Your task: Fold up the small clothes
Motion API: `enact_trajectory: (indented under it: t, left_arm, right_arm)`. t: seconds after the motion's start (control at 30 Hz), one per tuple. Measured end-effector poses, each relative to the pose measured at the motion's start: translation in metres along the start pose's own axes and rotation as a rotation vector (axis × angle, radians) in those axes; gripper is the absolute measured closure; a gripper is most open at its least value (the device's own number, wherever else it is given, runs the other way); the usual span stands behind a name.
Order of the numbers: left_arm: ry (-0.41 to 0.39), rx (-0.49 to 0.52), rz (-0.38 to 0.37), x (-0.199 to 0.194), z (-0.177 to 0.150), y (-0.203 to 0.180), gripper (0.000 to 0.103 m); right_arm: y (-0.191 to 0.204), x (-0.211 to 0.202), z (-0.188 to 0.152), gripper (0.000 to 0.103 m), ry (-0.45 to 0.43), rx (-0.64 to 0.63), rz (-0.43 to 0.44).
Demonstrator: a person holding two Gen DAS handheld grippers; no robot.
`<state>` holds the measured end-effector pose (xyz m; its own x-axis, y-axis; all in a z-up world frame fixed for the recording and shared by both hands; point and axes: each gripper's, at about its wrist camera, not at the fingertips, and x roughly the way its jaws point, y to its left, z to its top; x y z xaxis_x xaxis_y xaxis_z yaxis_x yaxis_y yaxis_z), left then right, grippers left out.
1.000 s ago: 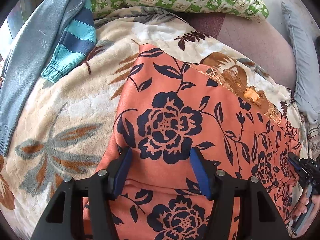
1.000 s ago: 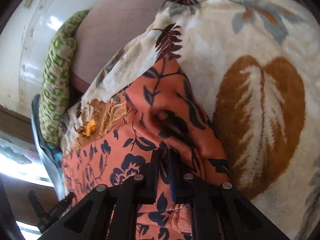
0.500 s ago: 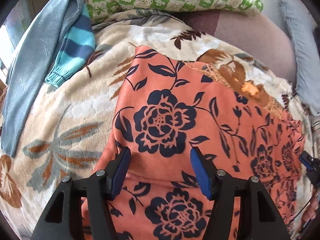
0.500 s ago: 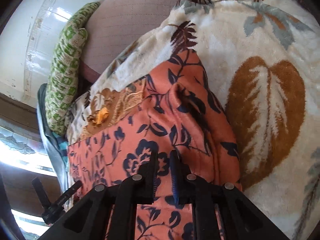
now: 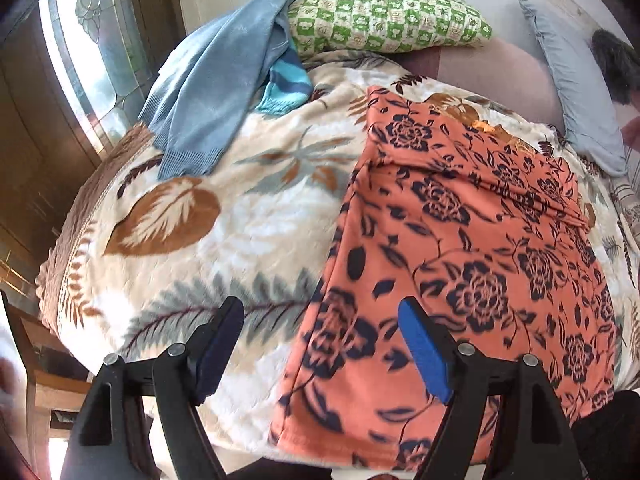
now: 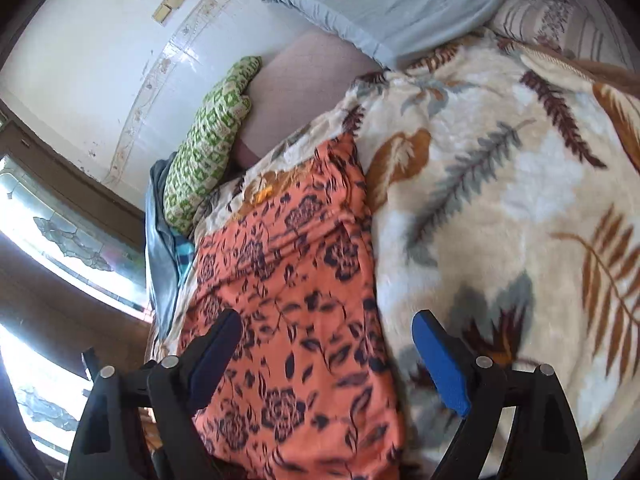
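An orange garment with dark blue flowers (image 5: pixel 460 264) lies spread on a leaf-patterned blanket (image 5: pixel 224 224) on a bed, with a fold line across its upper part. It also shows in the right wrist view (image 6: pixel 296 300). My left gripper (image 5: pixel 320 344) is open and empty, raised above the garment's near left edge. My right gripper (image 6: pixel 326 360) is open and empty, raised above the garment's right edge. Neither touches the cloth.
A grey-blue sweater (image 5: pixel 216 80) and a blue striped knit (image 5: pixel 286 88) lie at the blanket's far left. A green checked pillow (image 5: pixel 384 20) and a pale blue pillow (image 5: pixel 572 92) lie at the head. A window (image 5: pixel 84 52) and the bed's edge are at left.
The right gripper has opened and let go of the orange garment. Both grippers have pulled back and up from the cloth. The garment now lies flat with a fold across it.
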<state>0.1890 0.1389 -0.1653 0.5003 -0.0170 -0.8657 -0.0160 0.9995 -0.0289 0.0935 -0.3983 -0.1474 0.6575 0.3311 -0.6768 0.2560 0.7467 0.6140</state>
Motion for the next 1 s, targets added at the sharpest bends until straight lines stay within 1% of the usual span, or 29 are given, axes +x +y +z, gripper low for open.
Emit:
enact_trajectory:
  t: [0.07, 0.13, 0.2, 0.23, 0.33, 0.43, 0.5, 0.53, 0.57, 0.6, 0.63, 0.67, 0.7, 0.73, 0.8, 0.83, 0.87, 0.93, 1.0]
  left_arm:
    - [0.027, -0.061, -0.039, -0.004, -0.014, 0.02, 0.023]
    - [0.044, -0.127, -0.056, -0.006, -0.023, 0.036, 0.023]
    - [0.055, -0.155, -0.089, -0.007, -0.028, 0.047, 0.023]
    - [0.06, -0.167, -0.099, -0.008, -0.031, 0.049, 0.023]
    - [0.087, -0.177, -0.131, -0.005, -0.037, 0.051, 0.023]
    - [0.116, -0.169, -0.156, -0.002, -0.042, 0.049, 0.023]
    - [0.13, -0.169, -0.161, 0.001, -0.042, 0.049, 0.023]
    - [0.132, -0.174, -0.163, 0.003, -0.042, 0.051, 0.023]
    - [0.137, -0.175, -0.169, 0.005, -0.041, 0.052, 0.023]
    - [0.146, -0.173, -0.176, 0.007, -0.04, 0.052, 0.023]
    - [0.154, -0.166, -0.182, 0.009, -0.039, 0.052, 0.023]
    - [0.154, -0.153, -0.189, 0.009, -0.038, 0.05, 0.023]
    - [0.152, -0.135, -0.192, 0.01, -0.036, 0.047, 0.023]
    - [0.15, -0.115, -0.186, 0.01, -0.035, 0.045, 0.024]
    - [0.154, -0.085, -0.171, 0.016, -0.032, 0.043, 0.037]
    - [0.173, -0.071, -0.166, 0.022, -0.031, 0.042, 0.052]
    - [0.203, -0.061, -0.157, 0.031, -0.031, 0.043, 0.062]
    - [0.257, -0.068, -0.143, 0.046, -0.035, 0.046, 0.067]
    - [0.278, -0.063, -0.179, 0.053, -0.04, 0.046, 0.067]
  right_arm:
    - [-0.009, -0.003, -0.019, 0.019, 0.043, 0.015, -0.014]
    - [-0.017, 0.004, -0.032, 0.024, 0.103, 0.051, -0.008]
    - [-0.022, 0.016, -0.04, 0.031, 0.15, 0.078, -0.006]
    - [-0.024, 0.023, -0.045, 0.033, 0.172, 0.087, -0.018]
    - [-0.032, 0.037, -0.061, 0.034, 0.226, 0.112, -0.065]
    - [-0.037, 0.05, -0.076, 0.034, 0.29, 0.136, -0.084]
    - [-0.034, 0.056, -0.084, 0.035, 0.302, 0.122, -0.106]
    - [-0.033, 0.059, -0.086, 0.038, 0.304, 0.122, -0.108]
    - [-0.032, 0.062, -0.088, 0.048, 0.307, 0.121, -0.112]
    - [-0.031, 0.063, -0.089, 0.055, 0.304, 0.111, -0.126]
    - [-0.029, 0.064, -0.09, 0.068, 0.299, 0.092, -0.144]
    - [-0.026, 0.065, -0.089, 0.074, 0.295, 0.077, -0.149]
    - [-0.023, 0.064, -0.089, 0.084, 0.29, 0.071, -0.135]
    - [-0.02, 0.063, -0.088, 0.087, 0.285, 0.069, -0.116]
    - [-0.013, 0.062, -0.084, 0.088, 0.271, 0.043, -0.098]
    - [-0.01, 0.062, -0.082, 0.088, 0.268, 0.029, -0.097]
    - [-0.009, 0.065, -0.082, 0.088, 0.275, 0.028, -0.102]
    - [-0.015, 0.074, -0.082, 0.088, 0.298, 0.053, -0.106]
    - [-0.018, 0.078, -0.083, 0.088, 0.304, 0.055, -0.089]
